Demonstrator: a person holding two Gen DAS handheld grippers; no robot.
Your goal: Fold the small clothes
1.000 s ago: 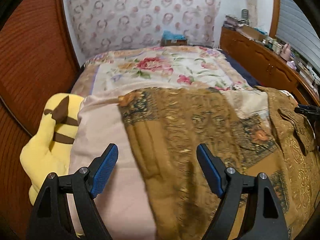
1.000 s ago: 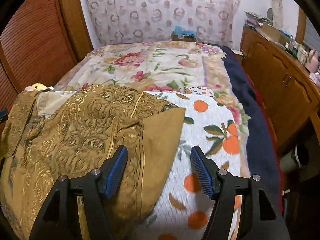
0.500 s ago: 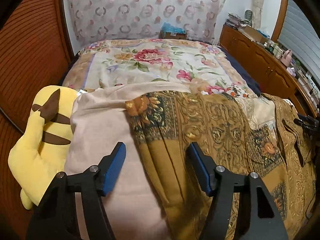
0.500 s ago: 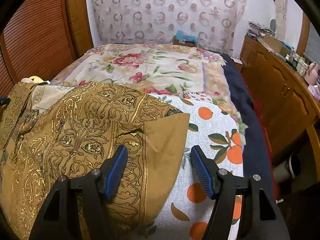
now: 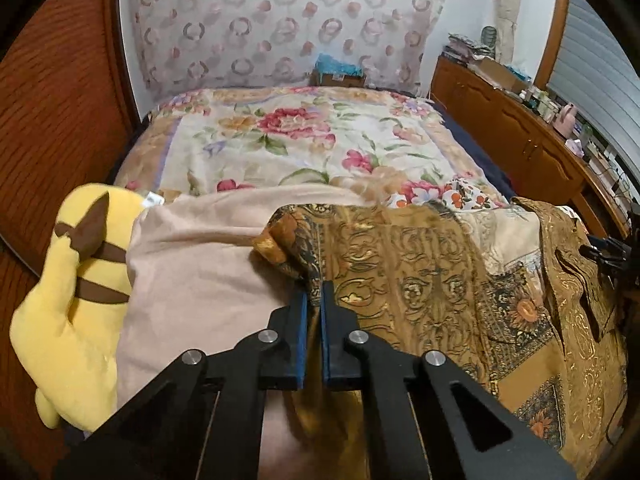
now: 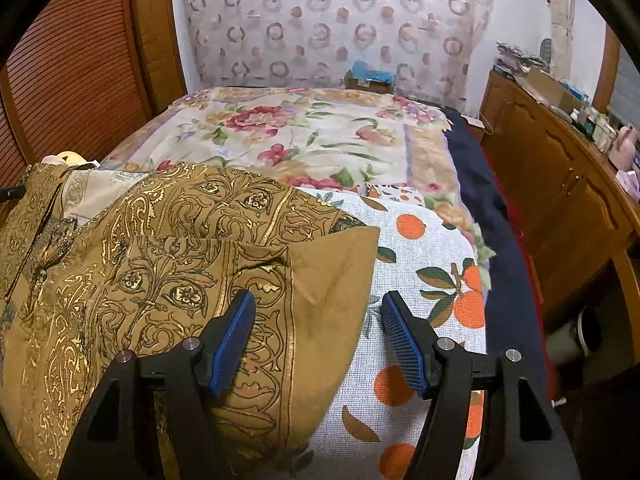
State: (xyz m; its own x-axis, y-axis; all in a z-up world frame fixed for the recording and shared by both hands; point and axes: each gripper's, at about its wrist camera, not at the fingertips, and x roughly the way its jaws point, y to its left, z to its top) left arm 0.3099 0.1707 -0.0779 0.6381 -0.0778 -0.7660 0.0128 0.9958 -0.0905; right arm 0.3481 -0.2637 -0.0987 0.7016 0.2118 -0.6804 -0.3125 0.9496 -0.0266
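Beside a yellow plush toy (image 5: 76, 304), the left gripper (image 5: 314, 300), jaws just closed, pinches the brown gold-patterned soft garment (image 5: 420, 280) spread on the bed. Limp and light, it wants corner grips. The right gripper (image 6: 316, 320) gapes above its far edge.

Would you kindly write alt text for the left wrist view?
The left hand-held gripper is shut on the edge of a gold-patterned brown garment lying over a beige cloth on a floral bed. A yellow plush toy sits left.
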